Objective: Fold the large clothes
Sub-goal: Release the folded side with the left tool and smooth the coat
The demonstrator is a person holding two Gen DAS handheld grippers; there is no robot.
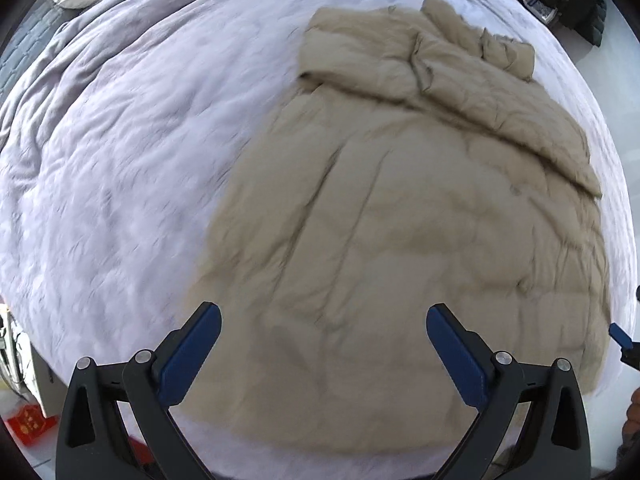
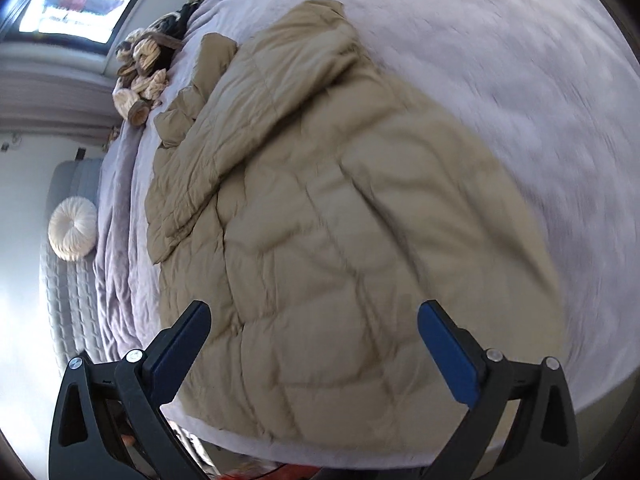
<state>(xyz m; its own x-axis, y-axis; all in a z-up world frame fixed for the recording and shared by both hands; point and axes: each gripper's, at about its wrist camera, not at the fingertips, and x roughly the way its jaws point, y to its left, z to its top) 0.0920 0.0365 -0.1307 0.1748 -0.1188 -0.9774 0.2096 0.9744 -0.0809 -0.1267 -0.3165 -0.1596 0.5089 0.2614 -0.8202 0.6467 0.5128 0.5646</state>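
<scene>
Both hand-held grippers, left & right, hung wide open w/ nothing held above the tan coat on the bed; prob between folds, next needs a hem grab.

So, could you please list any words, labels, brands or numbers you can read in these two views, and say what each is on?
None can be read.
Red packet on the floor, left wrist view: yellow marks, too small and blurred to read.
Dark item beyond the bed: a pale label, illegible.
Beige puffer coat: no visible tag or logo.
</scene>
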